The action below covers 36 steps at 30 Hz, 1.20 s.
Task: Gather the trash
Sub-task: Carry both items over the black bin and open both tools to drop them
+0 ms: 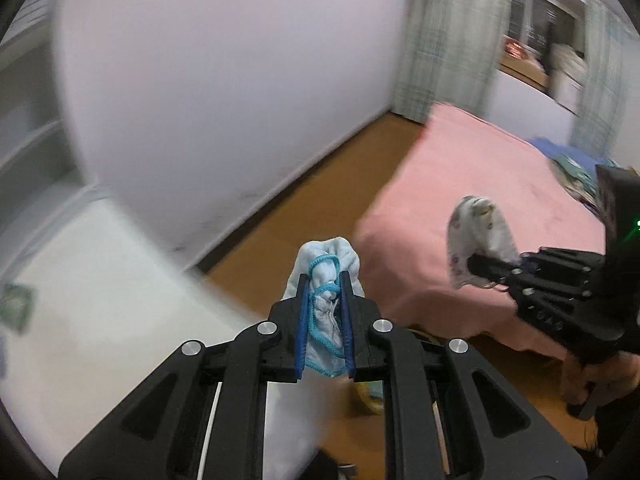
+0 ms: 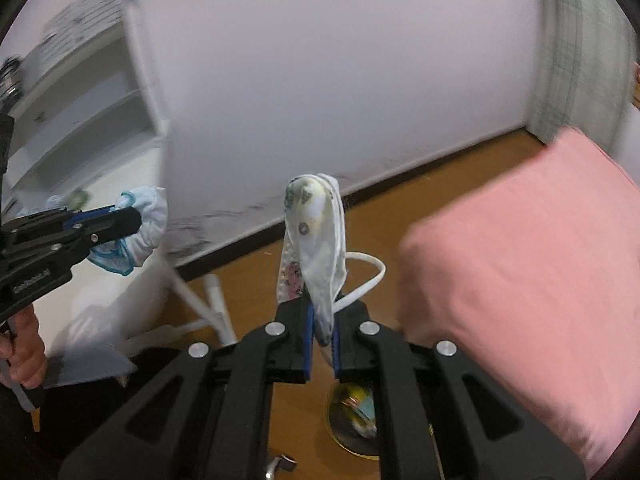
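A crumpled light blue mask (image 1: 330,254) with a blue elastic edge is pinched in my left gripper (image 1: 325,280), which is shut on it. The right wrist view shows that gripper (image 2: 134,220) at the left, with the blue mask (image 2: 150,216) bulging past its tips. A white patterned mask (image 2: 316,216) stands up from my right gripper (image 2: 320,308), shut on its lower end. Seen from the left wrist, the right gripper (image 1: 474,262) holds the white mask (image 1: 476,224) over the bed's edge. Both views are blurred by motion.
A bed with a pink cover (image 2: 520,260) fills the right. A white desk (image 1: 100,280) and white shelves (image 2: 80,112) stand at the left against a white wall. A round bin (image 2: 335,434) with coloured scraps sits on the wooden floor beneath my right gripper. A white cable (image 2: 376,276) loops nearby.
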Each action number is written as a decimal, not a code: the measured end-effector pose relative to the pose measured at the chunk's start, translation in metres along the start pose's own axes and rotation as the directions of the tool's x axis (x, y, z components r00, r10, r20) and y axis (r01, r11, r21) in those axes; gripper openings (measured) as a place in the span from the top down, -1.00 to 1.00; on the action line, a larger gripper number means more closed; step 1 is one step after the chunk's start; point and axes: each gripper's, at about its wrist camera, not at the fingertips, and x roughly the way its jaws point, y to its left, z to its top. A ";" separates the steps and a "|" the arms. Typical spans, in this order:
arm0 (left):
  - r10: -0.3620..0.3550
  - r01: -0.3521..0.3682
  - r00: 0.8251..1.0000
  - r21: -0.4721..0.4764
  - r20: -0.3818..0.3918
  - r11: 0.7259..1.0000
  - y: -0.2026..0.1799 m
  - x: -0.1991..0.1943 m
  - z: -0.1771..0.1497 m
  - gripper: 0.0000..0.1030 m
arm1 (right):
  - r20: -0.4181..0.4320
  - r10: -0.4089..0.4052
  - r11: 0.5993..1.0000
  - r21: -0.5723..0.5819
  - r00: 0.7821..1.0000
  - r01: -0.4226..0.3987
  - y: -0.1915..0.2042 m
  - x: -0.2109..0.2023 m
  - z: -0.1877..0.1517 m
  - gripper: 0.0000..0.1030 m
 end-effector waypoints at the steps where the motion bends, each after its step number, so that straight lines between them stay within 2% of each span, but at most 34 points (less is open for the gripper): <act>1: -0.012 0.012 1.000 0.016 -0.004 1.000 -0.013 0.007 0.001 0.74 | -0.007 -0.022 0.999 0.024 1.000 0.022 -0.017 -0.001 -0.008 0.86; 6: -0.101 0.105 0.994 0.092 -0.049 0.990 -0.076 0.055 -0.001 0.74 | -0.048 -0.082 0.989 0.117 0.995 0.087 -0.079 -0.003 -0.049 0.86; 13: -0.146 0.161 0.981 0.122 -0.124 0.979 -0.116 0.126 -0.034 0.74 | -0.113 -0.105 0.974 0.190 0.988 0.125 -0.120 0.023 -0.096 0.85; 17: -0.136 0.157 0.977 0.122 -0.166 0.980 -0.132 0.168 -0.069 0.74 | -0.162 -0.110 0.965 0.217 0.981 0.144 -0.137 0.045 -0.127 0.86; 23: -0.125 0.163 0.949 0.110 -0.291 0.981 -0.147 0.233 -0.131 0.74 | -0.233 -0.098 0.961 0.231 0.968 0.152 -0.147 0.076 -0.172 0.86; 27: -0.078 0.134 0.937 0.145 -0.342 0.980 -0.149 0.270 -0.167 0.74 | -0.287 -0.082 0.956 0.248 0.954 0.156 -0.150 0.097 -0.201 0.85; 30: -0.079 0.137 0.910 0.115 -0.407 0.984 -0.145 0.286 -0.180 0.73 | -0.316 -0.064 0.952 0.266 0.947 0.153 -0.155 0.110 -0.214 0.85; 34: -0.064 0.138 0.910 0.155 -0.409 0.978 -0.150 0.298 -0.184 0.73 | -0.345 -0.048 0.948 0.278 0.937 0.151 -0.159 0.125 -0.228 0.85; 36: -0.068 0.143 0.904 0.149 -0.421 0.978 -0.150 0.303 -0.186 0.72 | -0.356 -0.040 0.948 0.283 0.934 0.149 -0.158 0.131 -0.234 0.85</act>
